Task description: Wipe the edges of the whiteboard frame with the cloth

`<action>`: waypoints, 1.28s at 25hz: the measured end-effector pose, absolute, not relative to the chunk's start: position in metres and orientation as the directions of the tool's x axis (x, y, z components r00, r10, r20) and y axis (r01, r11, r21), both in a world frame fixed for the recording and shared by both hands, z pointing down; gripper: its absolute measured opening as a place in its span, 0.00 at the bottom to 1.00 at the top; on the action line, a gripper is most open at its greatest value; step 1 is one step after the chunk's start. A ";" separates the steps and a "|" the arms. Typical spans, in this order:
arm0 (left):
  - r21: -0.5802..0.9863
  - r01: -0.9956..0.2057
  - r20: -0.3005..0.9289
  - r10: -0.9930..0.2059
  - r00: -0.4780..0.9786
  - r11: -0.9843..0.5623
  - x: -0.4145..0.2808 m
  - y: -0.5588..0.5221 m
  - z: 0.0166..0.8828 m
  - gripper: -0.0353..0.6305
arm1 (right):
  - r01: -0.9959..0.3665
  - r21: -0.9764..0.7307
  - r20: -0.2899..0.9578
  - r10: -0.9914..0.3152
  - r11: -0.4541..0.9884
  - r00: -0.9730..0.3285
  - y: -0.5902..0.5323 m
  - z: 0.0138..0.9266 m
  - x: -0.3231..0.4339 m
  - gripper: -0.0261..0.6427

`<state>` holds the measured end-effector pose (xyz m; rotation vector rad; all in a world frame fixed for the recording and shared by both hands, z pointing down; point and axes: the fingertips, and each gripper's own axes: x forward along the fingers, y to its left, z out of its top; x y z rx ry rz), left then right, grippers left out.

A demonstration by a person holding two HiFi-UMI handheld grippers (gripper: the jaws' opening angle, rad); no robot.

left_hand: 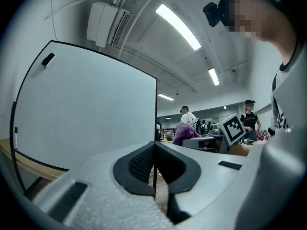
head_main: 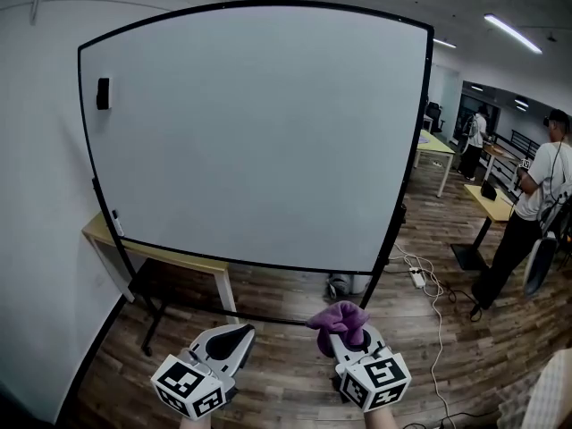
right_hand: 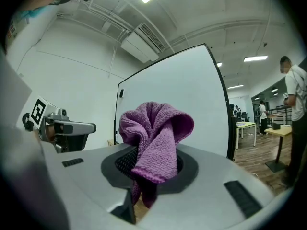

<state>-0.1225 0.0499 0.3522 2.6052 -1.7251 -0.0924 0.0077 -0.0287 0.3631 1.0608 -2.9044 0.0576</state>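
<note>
Right gripper view: the hand-held gripper [right_hand: 152, 172] pinches the cloth [right_hand: 156, 131].

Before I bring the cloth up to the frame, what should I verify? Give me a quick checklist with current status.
1. Grip: purple cloth clamped between the jaws of the right gripper: ok.
2. Wiping surface: cloth bunches out past the jaw tips: ok.
3. Spare hand: left gripper shut, nothing in it: ok.
4. Contact: cloth on the whiteboard frame: not ok, both grippers are held low, short of it.
5. Dirt along the frame: cannot tell.
6. Bystanders: people at the right stand well apart from the frame: ok.
</note>
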 end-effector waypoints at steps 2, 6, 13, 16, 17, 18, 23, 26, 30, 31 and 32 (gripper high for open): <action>0.044 -0.920 -0.039 -0.921 0.389 -0.390 -0.129 0.059 0.351 0.08 | -0.646 -0.025 0.053 -0.645 0.763 -0.763 -0.020 0.361 0.002 0.14; 0.043 -0.920 -0.036 -0.921 0.388 -0.389 -0.139 0.077 0.351 0.08 | -0.651 -0.025 0.046 -0.649 0.759 -0.759 -0.002 0.359 -0.007 0.14; 0.040 -0.917 -0.034 -0.918 0.396 -0.397 -0.148 0.105 0.351 0.08 | -0.662 -0.038 0.042 -0.660 0.749 -0.750 0.026 0.362 -0.012 0.14; 0.041 -0.915 -0.040 -0.916 0.399 -0.401 -0.152 0.114 0.350 0.08 | -0.665 -0.036 0.042 -0.664 0.746 -0.747 0.035 0.361 -0.015 0.14; 0.043 -0.915 -0.041 -0.916 0.399 -0.400 -0.152 0.116 0.350 0.08 | -0.666 -0.035 0.043 -0.664 0.745 -0.746 0.038 0.361 -0.016 0.14; 0.044 -0.915 -0.042 -0.916 0.399 -0.401 -0.153 0.118 0.350 0.08 | -0.666 -0.034 0.045 -0.665 0.745 -0.746 0.040 0.361 -0.016 0.14; 0.040 -0.912 -0.038 -0.912 0.408 -0.409 -0.154 0.127 0.352 0.08 | -0.670 -0.032 0.046 -0.669 0.741 -0.742 0.050 0.363 -0.017 0.14; 0.041 -0.912 -0.040 -0.913 0.406 -0.408 -0.157 0.129 0.352 0.08 | -0.674 -0.026 0.046 -0.672 0.738 -0.739 0.053 0.362 -0.019 0.14; 0.041 -0.910 -0.043 -0.911 0.410 -0.412 -0.162 0.129 0.350 0.08 | -0.675 -0.017 0.051 -0.674 0.737 -0.737 0.054 0.361 -0.025 0.14; 0.041 -0.910 -0.043 -0.910 0.412 -0.414 -0.163 0.129 0.350 0.08 | -0.676 -0.017 0.051 -0.675 0.737 -0.736 0.054 0.362 -0.026 0.14; 0.040 -0.908 -0.043 -0.909 0.415 -0.417 -0.164 0.129 0.350 0.08 | -0.677 -0.018 0.050 -0.676 0.736 -0.735 0.054 0.362 -0.027 0.14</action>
